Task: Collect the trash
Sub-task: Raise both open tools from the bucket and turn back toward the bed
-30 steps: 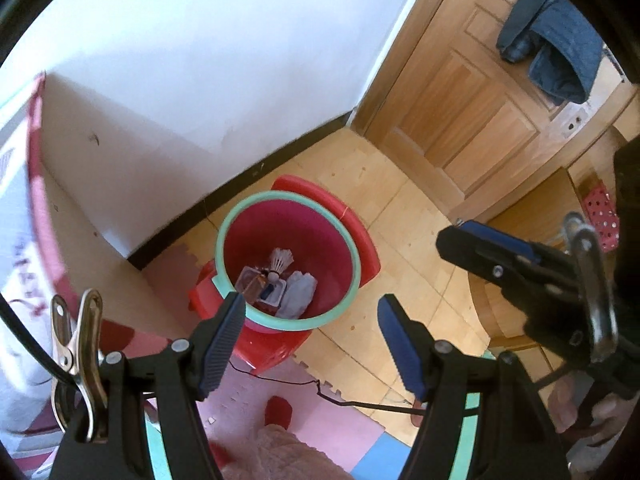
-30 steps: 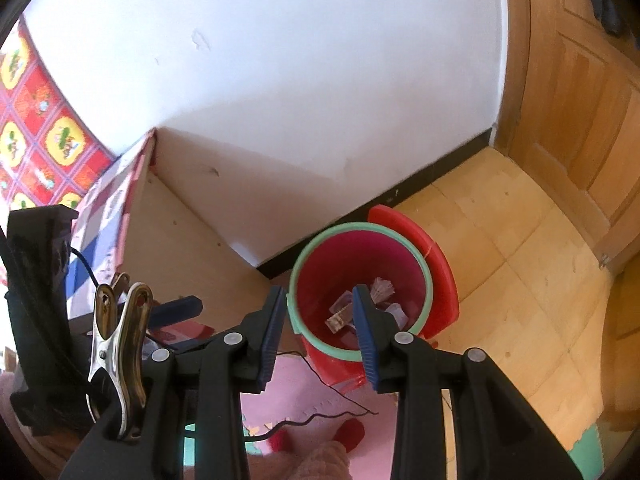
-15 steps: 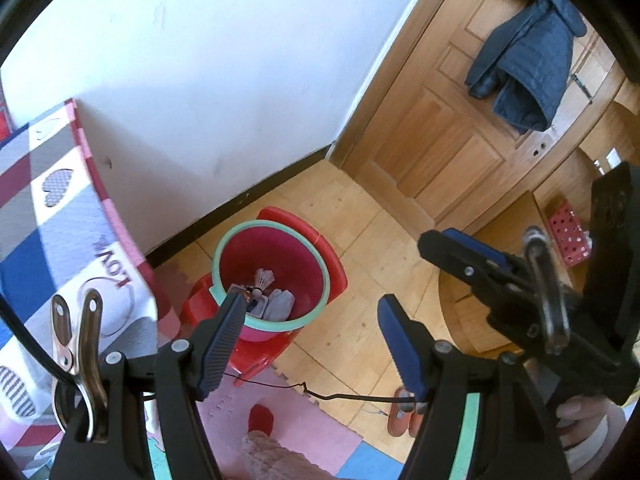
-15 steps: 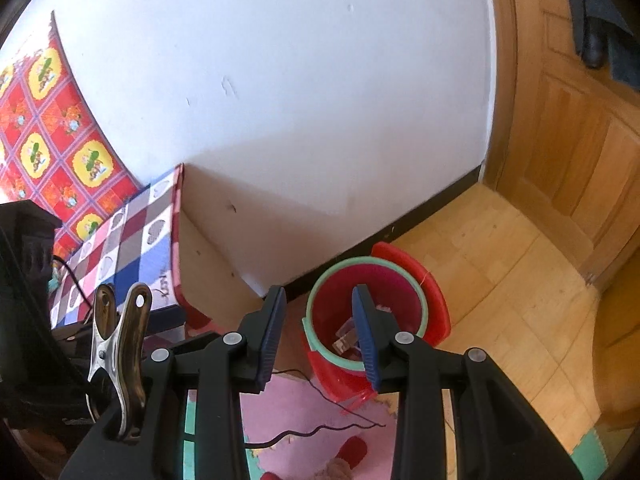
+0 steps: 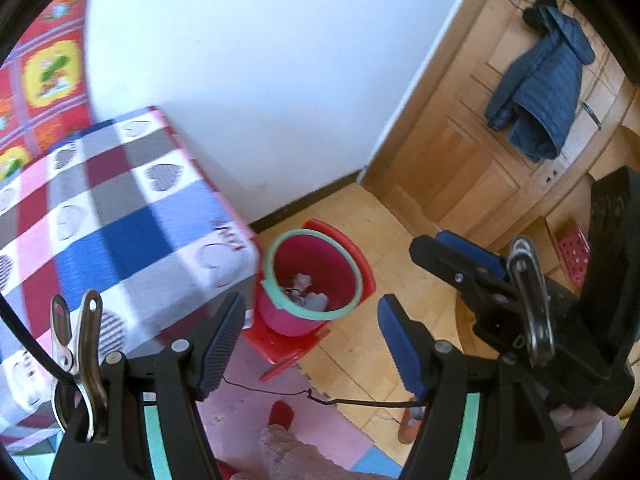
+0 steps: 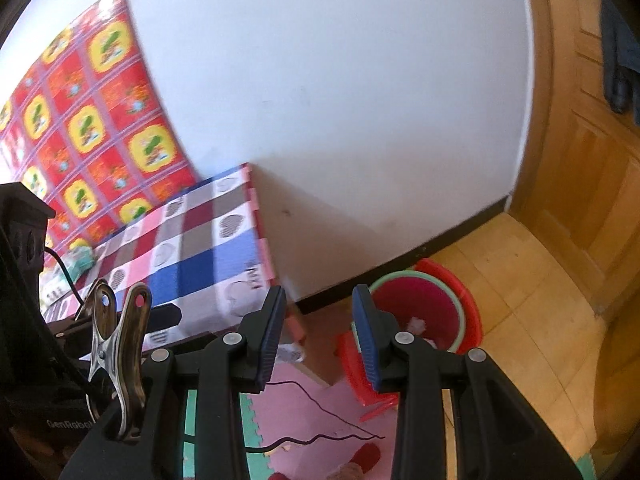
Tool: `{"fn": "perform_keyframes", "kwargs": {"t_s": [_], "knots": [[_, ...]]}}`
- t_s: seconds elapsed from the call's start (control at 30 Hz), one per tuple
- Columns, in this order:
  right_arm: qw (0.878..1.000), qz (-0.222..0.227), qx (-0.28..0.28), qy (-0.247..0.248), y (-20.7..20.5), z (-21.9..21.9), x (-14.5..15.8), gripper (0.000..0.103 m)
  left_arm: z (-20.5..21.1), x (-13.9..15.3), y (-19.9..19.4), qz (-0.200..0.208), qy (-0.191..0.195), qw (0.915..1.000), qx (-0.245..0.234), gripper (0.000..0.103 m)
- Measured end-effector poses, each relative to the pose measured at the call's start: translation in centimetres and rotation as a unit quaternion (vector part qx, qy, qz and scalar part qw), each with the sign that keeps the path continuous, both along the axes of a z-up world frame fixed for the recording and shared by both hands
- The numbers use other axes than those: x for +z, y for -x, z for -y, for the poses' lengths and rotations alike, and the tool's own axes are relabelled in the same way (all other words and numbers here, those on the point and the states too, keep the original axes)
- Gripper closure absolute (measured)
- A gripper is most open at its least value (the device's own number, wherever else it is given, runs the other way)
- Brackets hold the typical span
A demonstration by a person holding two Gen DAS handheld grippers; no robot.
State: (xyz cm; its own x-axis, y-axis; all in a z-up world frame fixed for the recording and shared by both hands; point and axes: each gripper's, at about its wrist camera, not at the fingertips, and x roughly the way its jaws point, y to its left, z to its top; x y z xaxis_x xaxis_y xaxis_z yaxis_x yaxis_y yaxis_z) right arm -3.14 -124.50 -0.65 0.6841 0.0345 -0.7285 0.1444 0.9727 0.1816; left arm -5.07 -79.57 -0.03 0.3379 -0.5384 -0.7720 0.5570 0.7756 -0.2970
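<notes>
Trash (image 5: 308, 294) lies in the bottom of the red bin (image 5: 314, 276) with the pale green rim, which stands on the wood floor against the wall, just beside the corner of the table under its checked cloth (image 5: 120, 216). From my left camera I make out a pale crumpled wad, something white and fluffy, and a darker scrap between them; the right camera catches only a pale piece past the rim (image 6: 416, 324). What each piece is I cannot tell at this range. I judge the lot to be light and soft, paper or wrapper stuff that would crush rather than break, so a pinch on any raised fold or edge should hold, though thin film could slip off my pads. The bin itself looks like stiff plastic and would best be taken by its rim. My left gripper (image 5: 312, 352) has its jaws standing wide apart with nothing between them, only floor and bin seen through the gap. My right gripper (image 6: 318, 336) has its jaws closer together but still parted, and they too hold nothing. Both point down at the floor from well above the bin, so I judge any further trash must be found elsewhere, perhaps on the table.
</notes>
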Motion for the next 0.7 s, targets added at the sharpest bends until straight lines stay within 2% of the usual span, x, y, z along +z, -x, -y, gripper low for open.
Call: {"fn": "perform_keyframes", "kwargs": {"t_s": [0.37, 0.7], "knots": [[0.997, 0.01, 0.079, -0.004, -0.1, -9.5, 1.4, 0.068, -11.8, 2.8, 0.9, 0.016, -0.004, 0.9949, 0.1, 0.031], [0.988, 0.002, 0.156, -0.005, -0.9, -19.5, 2.0, 0.067, -23.8, 4.3, 1.4, 0.028, -0.021, 0.9791, 0.2, 0.031]]}}
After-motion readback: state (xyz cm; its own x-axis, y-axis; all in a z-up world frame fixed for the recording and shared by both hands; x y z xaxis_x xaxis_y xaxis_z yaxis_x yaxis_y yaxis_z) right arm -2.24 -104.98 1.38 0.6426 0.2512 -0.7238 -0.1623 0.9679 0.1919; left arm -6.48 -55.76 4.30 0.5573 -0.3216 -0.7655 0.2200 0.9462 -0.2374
